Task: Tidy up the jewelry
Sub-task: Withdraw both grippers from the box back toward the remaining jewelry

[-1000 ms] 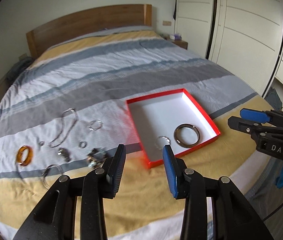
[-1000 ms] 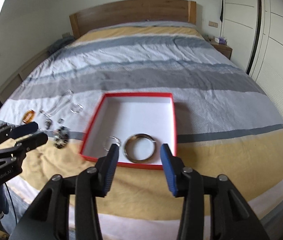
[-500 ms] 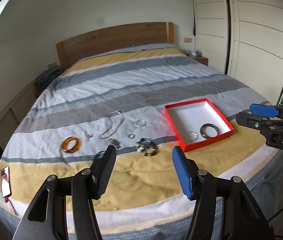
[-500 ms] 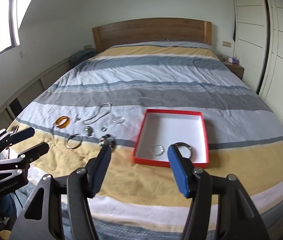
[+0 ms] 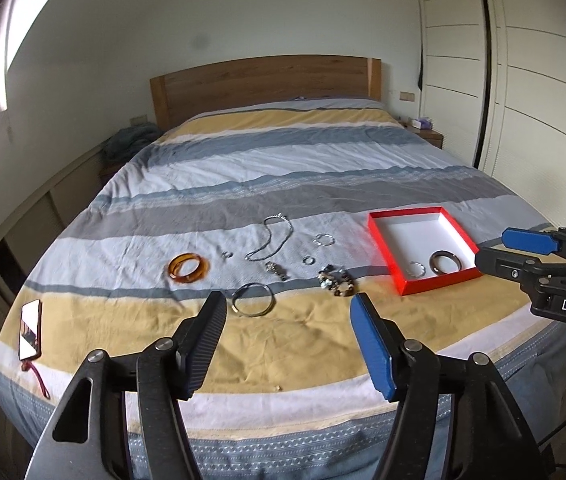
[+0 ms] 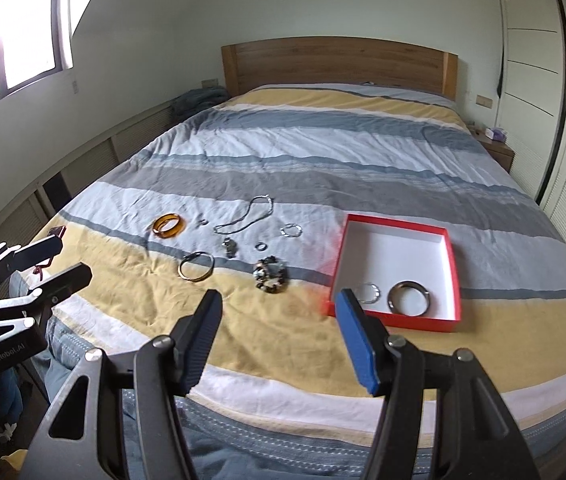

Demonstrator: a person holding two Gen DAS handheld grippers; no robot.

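A wide bed with a wooden headboard [image 5: 267, 80] and a striped blue, grey and yellow duvet [image 5: 283, 168] fills the room, white wardrobe doors [image 5: 539, 80] close along its right side. In the left wrist view the far half of the duvet lies bare, while the foot edge curves under the left gripper [image 5: 287, 336], whose jaws are opening with nothing between them. Just past them at twelve o'clock lies a thin silver bangle [image 5: 251, 300]; an amber resin bangle [image 5: 188, 267] sits at eleven, a silver chain necklace [image 5: 271, 238] beyond, a dark beaded bracelet [image 5: 337, 280] at one. At two o'clock the shallow red cardboard box with white inside [image 5: 379, 252] holds a dark metal bangle [image 5: 446, 262] and a small silver ring [image 5: 416, 269]. A phone [image 5: 29, 330] rests at nine near the bed's corner.

In the right wrist view the right gripper [image 6: 277, 340] hangs over the yellow foot stripe, fingers spread and empty. The box sits at one o'clock, its near left corner just behind the blue pad; loose jewelry spreads at eleven. The other gripper reaches in from nine, off the bed's side.
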